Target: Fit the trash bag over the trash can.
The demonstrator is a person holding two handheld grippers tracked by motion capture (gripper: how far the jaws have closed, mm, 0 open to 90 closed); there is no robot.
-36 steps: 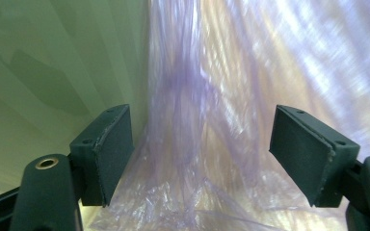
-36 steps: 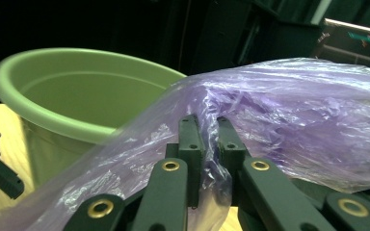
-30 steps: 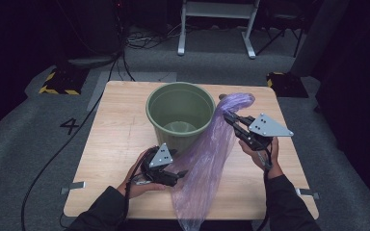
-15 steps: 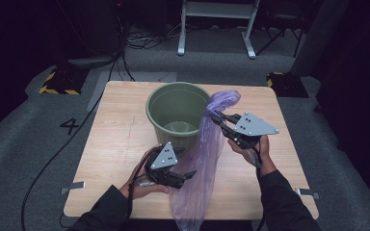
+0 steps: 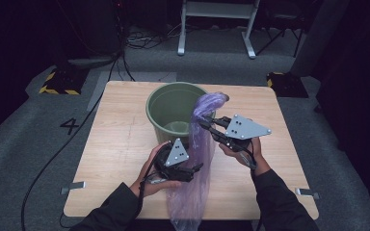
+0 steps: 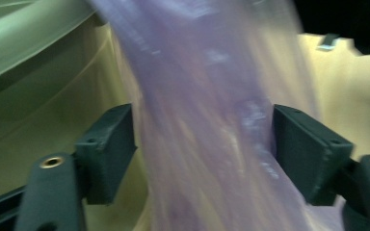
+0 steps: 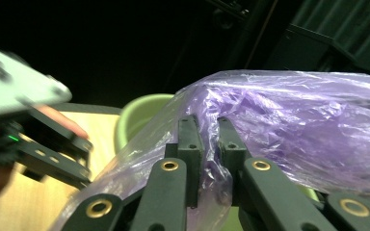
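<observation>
A long purple plastic bag stretches from the green bucket's rim down past the table's front edge. My right gripper is shut on the bag's upper end beside the bucket; in the right gripper view its jaws pinch a fold of the film. My left gripper sits lower, with its jaws either side of the bag. In the left gripper view the bag fills the gap. Those jaws have just been closing, and the pads are not pressing.
The wooden table has metal brackets at its front corners. The bucket's wall is close on the left gripper's far side. Cables, a striped block and a white frame are on the grey floor.
My right gripper has carried the bag's top leftward, to the bucket's rim. My left gripper has moved right and slightly up, so it now straddles the bag. The bag hangs narrower.
</observation>
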